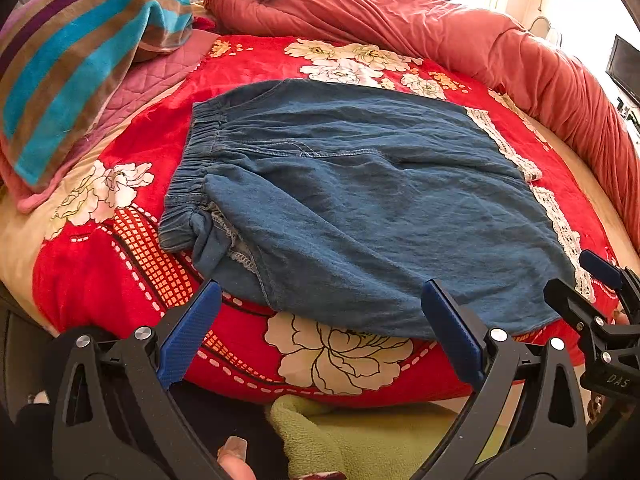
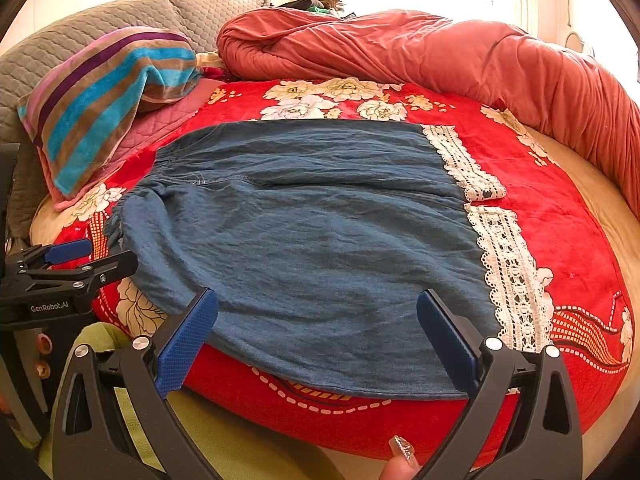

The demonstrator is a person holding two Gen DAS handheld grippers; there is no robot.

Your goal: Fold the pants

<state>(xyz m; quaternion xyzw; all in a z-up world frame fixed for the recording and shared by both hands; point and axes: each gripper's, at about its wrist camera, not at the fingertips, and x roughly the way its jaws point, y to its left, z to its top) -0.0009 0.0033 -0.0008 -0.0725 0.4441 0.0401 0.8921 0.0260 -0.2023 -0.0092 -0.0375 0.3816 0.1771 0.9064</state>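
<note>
Blue denim pants point(image 1: 360, 200) with white lace hems point(image 1: 560, 224) lie flat on a red floral blanket point(image 1: 120, 280), elastic waistband to the left, hems to the right. They also show in the right wrist view point(image 2: 312, 240), as does the lace point(image 2: 508, 264). My left gripper point(image 1: 320, 312) is open and empty at the near edge by the crotch. My right gripper point(image 2: 316, 320) is open and empty over the near leg's edge. Each gripper shows in the other's view: the right one point(image 1: 600, 292), the left one point(image 2: 76, 260).
A striped towel point(image 2: 104, 96) lies on a pink quilted pillow at the back left. A rolled pink-red duvet point(image 2: 440, 52) runs along the back and right. A grey quilted headboard point(image 2: 100, 16) stands behind. A green fleece garment point(image 1: 360, 432) is below the bed edge.
</note>
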